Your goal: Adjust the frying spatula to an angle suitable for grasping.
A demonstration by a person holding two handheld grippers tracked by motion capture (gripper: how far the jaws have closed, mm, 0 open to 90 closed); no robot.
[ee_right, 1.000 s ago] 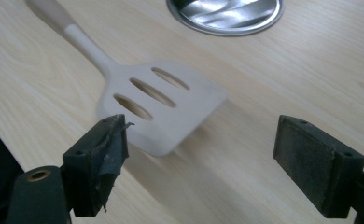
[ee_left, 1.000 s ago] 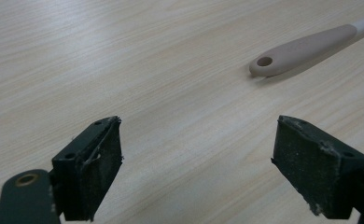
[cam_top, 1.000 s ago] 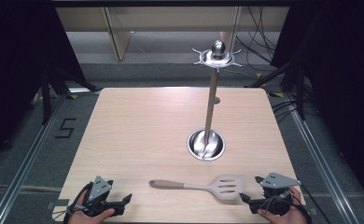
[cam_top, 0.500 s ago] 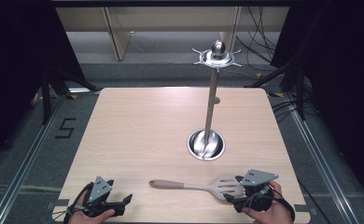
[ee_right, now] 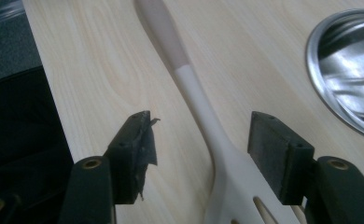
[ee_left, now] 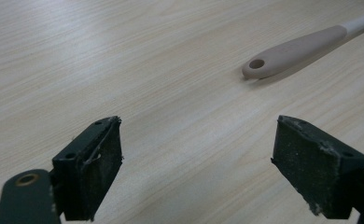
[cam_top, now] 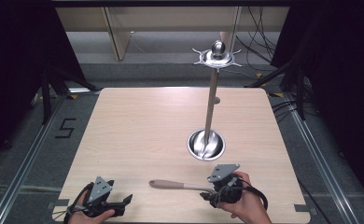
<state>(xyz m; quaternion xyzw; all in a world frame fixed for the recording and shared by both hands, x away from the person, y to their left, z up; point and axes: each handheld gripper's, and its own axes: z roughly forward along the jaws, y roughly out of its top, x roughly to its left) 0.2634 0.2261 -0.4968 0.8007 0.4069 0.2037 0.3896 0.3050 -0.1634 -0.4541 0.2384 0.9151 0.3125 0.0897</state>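
A cream slotted spatula (cam_top: pixel 171 185) lies near the table's front edge, handle pointing left, its head hidden under my right gripper (cam_top: pixel 211 192). In the right gripper view the jaws of this gripper (ee_right: pixel 199 149) stand open on either side of the spatula's (ee_right: pixel 207 128) thin neck, without touching it. My left gripper (cam_top: pixel 124 202) rests at the front left, open and holding nothing. In the left gripper view this gripper (ee_left: pixel 196 168) faces bare wood, and the spatula's (ee_left: pixel 294 50) beige handle end with its hanging hole lies ahead to the right.
A tall utensil stand rises from a round metal base (cam_top: pixel 206 144) in the table's right half, its hook crown (cam_top: pixel 216 57) high above the far edge. The base's rim (ee_right: pixel 346 70) lies just right of my right jaws. The wooden table (cam_top: pixel 138 130) spreads left and far.
My right gripper has moved left along the front edge onto the spatula's head, so its open jaws now straddle the neck. The left gripper and the spatula have stayed put.
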